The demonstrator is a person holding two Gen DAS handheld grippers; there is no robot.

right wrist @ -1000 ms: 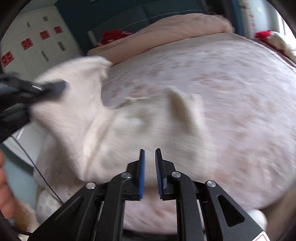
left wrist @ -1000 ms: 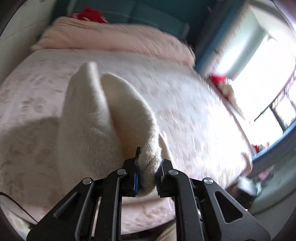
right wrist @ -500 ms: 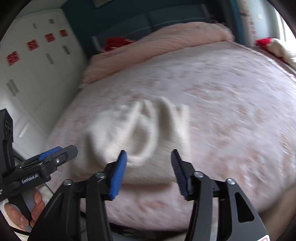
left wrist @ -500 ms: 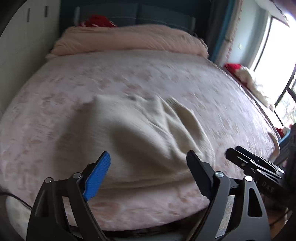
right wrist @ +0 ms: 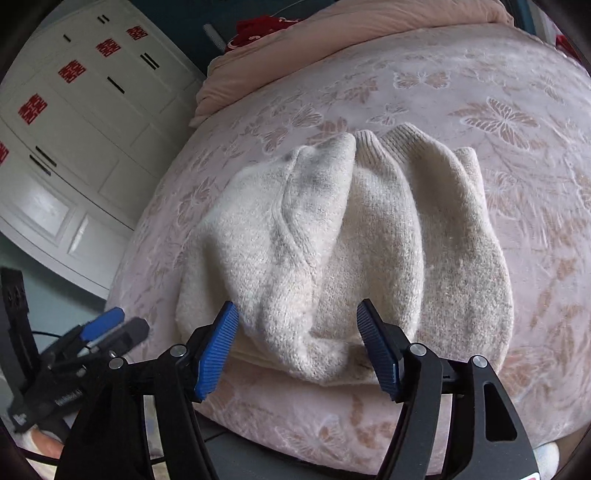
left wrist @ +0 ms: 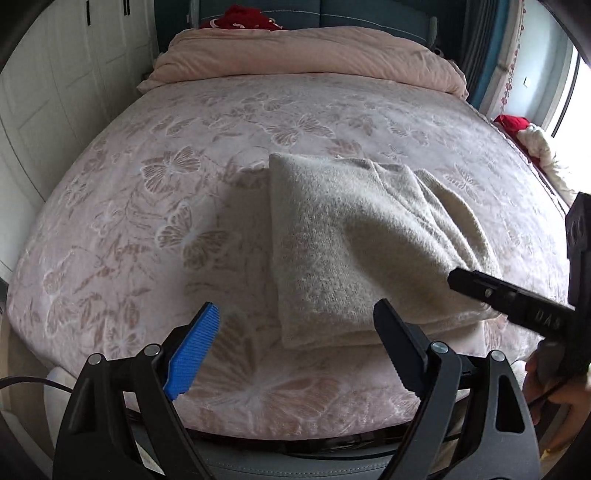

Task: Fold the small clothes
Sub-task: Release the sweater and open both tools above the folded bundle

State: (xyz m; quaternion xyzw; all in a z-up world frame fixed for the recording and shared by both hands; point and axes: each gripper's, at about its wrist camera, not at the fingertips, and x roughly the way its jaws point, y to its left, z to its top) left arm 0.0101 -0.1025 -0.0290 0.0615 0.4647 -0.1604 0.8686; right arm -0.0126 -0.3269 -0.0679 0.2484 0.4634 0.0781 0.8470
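Left wrist view first: a big bed (left wrist: 155, 206) with a pink butterfly-print cover fills nearly everything, and the cream knit sweater (left wrist: 354, 251) is laid on it close to the near edge, well short of the rolled pink duvet (left wrist: 306, 55) at the head of the bed. White wardrobe doors (right wrist: 74, 122) with red paper cutouts are seen off the bed's side, and something red (left wrist: 240, 18) is tucked behind the duvet.

The sweater looks already folded into a chunky bundle, so the step in hand is probably tidying or one last fold. To do it well, the bundle's near edge should be gripped through all its layers at once, not just the top flap, and the lift kept low so the stack isn't dragged across the cover. Loose flaps should be squared up before anything is pressed flat.

The knit is fuzzy, thick and off-white, with ribbed cuffs or a hem bunched at the far end; which one it is can't really be told through the fisheye.

The left gripper (left wrist: 295, 354) is spread wide with nothing between its jaws, hovering beside the sweater's near corner. The right gripper (right wrist: 297, 347) is released too, its jaws opening, with the sweater's near edge framed between the pads but not pinched.
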